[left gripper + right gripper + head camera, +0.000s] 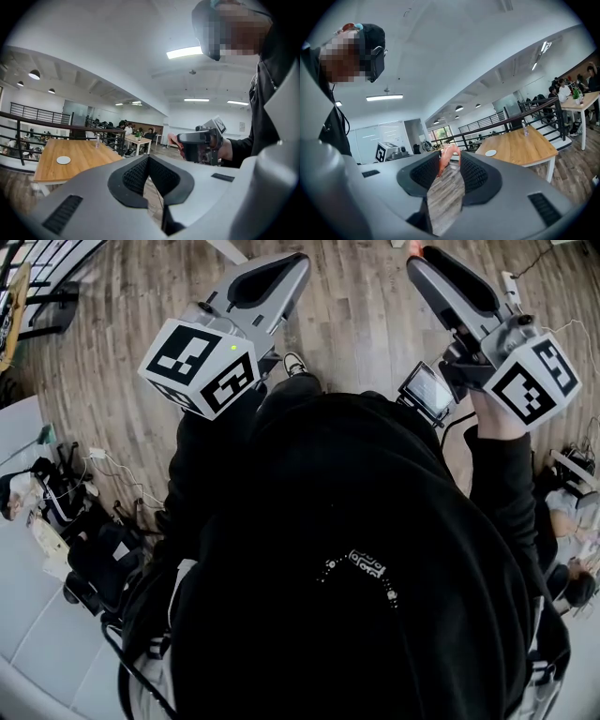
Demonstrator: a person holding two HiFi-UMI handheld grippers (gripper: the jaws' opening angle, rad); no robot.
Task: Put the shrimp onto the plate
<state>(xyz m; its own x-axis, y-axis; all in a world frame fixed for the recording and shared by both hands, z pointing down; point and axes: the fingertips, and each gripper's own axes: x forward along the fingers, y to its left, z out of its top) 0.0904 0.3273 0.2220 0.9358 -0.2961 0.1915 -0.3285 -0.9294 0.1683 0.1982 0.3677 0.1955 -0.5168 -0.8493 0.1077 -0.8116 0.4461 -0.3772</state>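
In the right gripper [449, 161]: the shrimp [449, 157], pink and curled, is clamped at the very tips of the fingers and held up in the air over the wooden floor [141, 315].
Plate [491, 153]: small, white and empty, at 3 o'clock from the shrimp in the right gripper view and well apart from it.
Counter [520, 145]: a light wooden top that carries the plate, with a clear bottle [525, 128] standing near its far end.
Railing [506, 124]: black bars run along beside the counter.
Left gripper [148, 159]: fingers together with nothing between them, raised at 9 o'clock of the right gripper in the head view.
Beyond: seated people [576, 89] at another table, at 2 o'clock.
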